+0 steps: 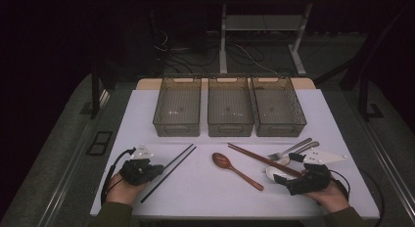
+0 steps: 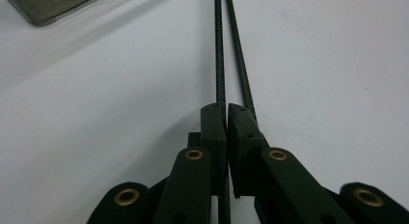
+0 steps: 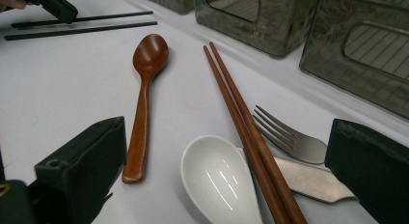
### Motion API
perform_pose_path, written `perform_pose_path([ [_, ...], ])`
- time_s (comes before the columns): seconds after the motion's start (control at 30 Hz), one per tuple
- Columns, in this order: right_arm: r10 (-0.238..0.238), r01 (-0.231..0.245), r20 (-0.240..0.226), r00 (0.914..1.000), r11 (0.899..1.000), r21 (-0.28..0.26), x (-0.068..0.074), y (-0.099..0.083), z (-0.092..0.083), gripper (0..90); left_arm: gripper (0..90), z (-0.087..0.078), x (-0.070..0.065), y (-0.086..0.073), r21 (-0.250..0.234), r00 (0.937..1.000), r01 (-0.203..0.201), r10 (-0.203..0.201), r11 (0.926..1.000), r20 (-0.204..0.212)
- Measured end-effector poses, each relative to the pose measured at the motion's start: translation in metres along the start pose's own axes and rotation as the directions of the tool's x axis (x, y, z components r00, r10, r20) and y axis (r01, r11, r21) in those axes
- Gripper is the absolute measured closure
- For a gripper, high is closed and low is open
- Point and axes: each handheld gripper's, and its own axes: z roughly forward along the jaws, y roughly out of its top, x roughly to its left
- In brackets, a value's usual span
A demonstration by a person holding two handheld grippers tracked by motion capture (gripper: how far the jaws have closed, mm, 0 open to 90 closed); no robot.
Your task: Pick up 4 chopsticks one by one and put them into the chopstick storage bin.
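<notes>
Black chopsticks (image 1: 169, 170) lie as a pair on the white table (image 1: 205, 188), slanting from near the person's left hand up toward the middle, and the left gripper (image 1: 157, 169) sits at their lower half. In the left gripper view its jaws are pinched together on one black chopstick (image 2: 221, 64), which runs between the pads (image 2: 213, 132), while the other stick (image 2: 239, 60) passes just beside the outer face of the right-hand pad, touching or nearly so. The right gripper (image 1: 281, 178) rests near the table's front right, and in the right gripper view its jaws stand wide apart with nothing pressed between them; the white ceramic spoon (image 3: 219, 178) lies on the table in the gap ahead of them. Brown wooden chopsticks (image 3: 243, 125) cross over that spoon's edge, with a metal fork (image 3: 289, 137) just beside them and a flat metal handle (image 3: 308, 180) underneath. A wooden spoon (image 3: 144, 98) lies apart to their left, bowl pointing away. Three smoky translucent bins (image 1: 229, 105) stand side by side at the far side of the table, well apart from both grippers.
</notes>
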Motion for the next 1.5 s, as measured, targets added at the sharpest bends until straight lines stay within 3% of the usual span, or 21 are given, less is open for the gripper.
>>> perform_pose_path([
  [0.4, 0.002, -0.002, 0.000, 1.0000, 1.000, -0.001, 0.000, 0.000, 0.000, 1.4, 85.6, -0.002, -0.002, 0.008, -0.019, 0.9988, -0.031, 0.031, 0.9994, 0.038],
  [0.73, 0.003, -0.003, -0.002, 1.0000, 1.000, 0.001, 0.000, 0.000, 0.000, 1.4, 85.6, -0.003, -0.005, 0.014, -0.055, 0.9975, -0.018, 0.022, 0.9983, 0.068],
  [1.0, 0.003, -0.003, 0.002, 1.0000, 1.000, 0.001, 0.000, 0.000, 0.000, 1.4, 85.6, 0.000, -0.008, 0.027, -0.073, 0.9956, -0.050, 0.056, 0.9960, 0.075],
  [1.07, 0.005, -0.005, -0.001, 1.0000, 1.000, 0.002, 0.000, 0.000, 0.000, 1.4, 85.6, 0.000, -0.009, 0.030, -0.090, 0.9956, -0.034, 0.041, 0.9954, 0.084],
  [1.27, 0.005, -0.005, -0.003, 1.0000, 1.000, 0.002, 0.000, 0.000, 0.000, 1.4, 85.6, 0.005, -0.009, 0.039, -0.108, 0.9955, -0.034, 0.043, 0.9935, 0.084],
  [1.5, 0.006, -0.006, -0.005, 1.0000, 1.000, 0.000, 0.000, 0.001, -0.001, 1.4, 85.6, 0.011, -0.009, 0.054, -0.124, 0.9947, -0.055, 0.065, 0.9907, 0.080],
])
